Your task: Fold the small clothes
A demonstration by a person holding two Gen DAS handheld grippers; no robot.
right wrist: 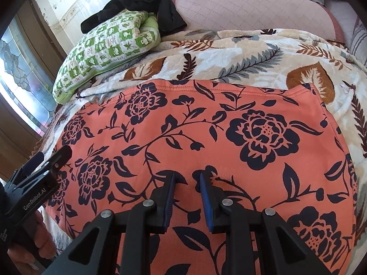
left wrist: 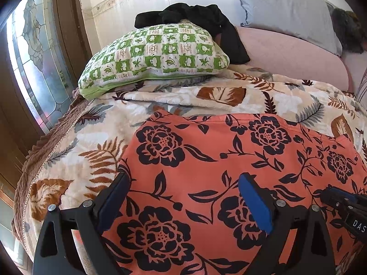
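Note:
An orange garment with dark blue flowers (left wrist: 206, 160) (right wrist: 206, 126) lies spread flat on the leaf-patterned blanket (left wrist: 91, 142) (right wrist: 252, 55). My left gripper (left wrist: 184, 178) hovers over the garment's near left part, its blue-padded fingers wide apart with nothing between them. In the right wrist view the left gripper (right wrist: 51, 154) sits at the garment's left edge. My right gripper (right wrist: 188, 175) is over the garment's near middle, its jaws a narrow gap apart, and the cloth below them lies flat and unpinched. Its tip (left wrist: 330, 193) shows at the right edge of the left wrist view.
A green checked pillow (left wrist: 151, 55) (right wrist: 103, 43) lies at the back left with a black garment (left wrist: 197, 16) (right wrist: 142, 2) draped over it. A pink cushion (left wrist: 286, 52) and a pale blue pillow (left wrist: 282, 4) sit behind. A patterned glass window (left wrist: 34, 52) stands to the left of the bed. A hand (right wrist: 34, 240) holds the left gripper.

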